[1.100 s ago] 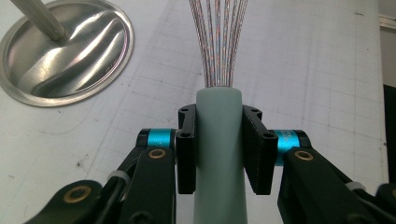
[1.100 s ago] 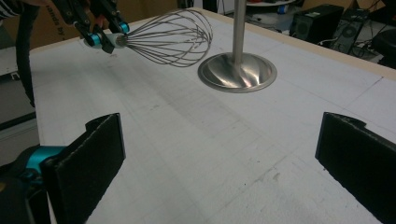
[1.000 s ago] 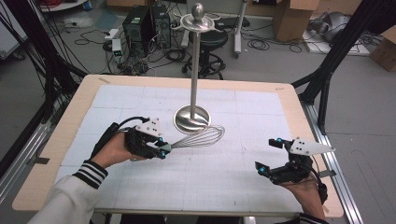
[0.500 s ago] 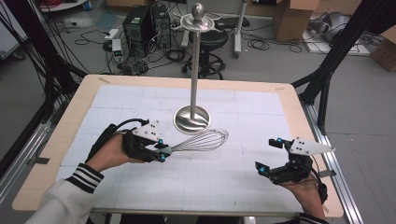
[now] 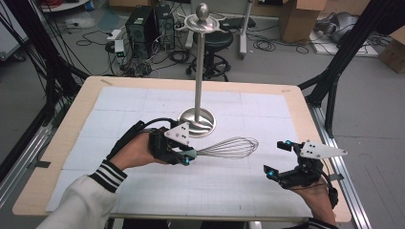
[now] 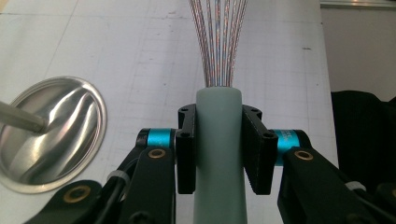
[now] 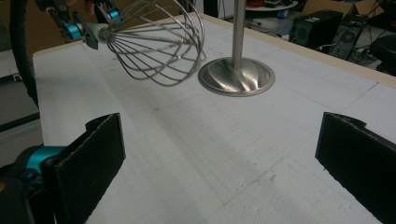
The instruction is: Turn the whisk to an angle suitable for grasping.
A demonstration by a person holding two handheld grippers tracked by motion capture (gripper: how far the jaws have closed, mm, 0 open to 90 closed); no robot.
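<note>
Just beside the stand (image 5: pixel 199 121), fingers clamp whisk (image 5: pixel 228 148).

Your left gripper (image 5: pixel 187 156) is pointing rightwards across the table, its jaws clamping tight, with your striped sleeve (image 5: pixel 107 175) reaching in from the lower left; your right gripper (image 5: pixel 278 159) is sitting low at the near right edge, its jaws gaping wide with nothing between them.

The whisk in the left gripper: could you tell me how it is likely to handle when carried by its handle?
The whisk probably feels light, being mostly thin wire loops. Those loops may flex if bumped. Its smooth round handle could twist between the left gripper's flat jaws.
</note>
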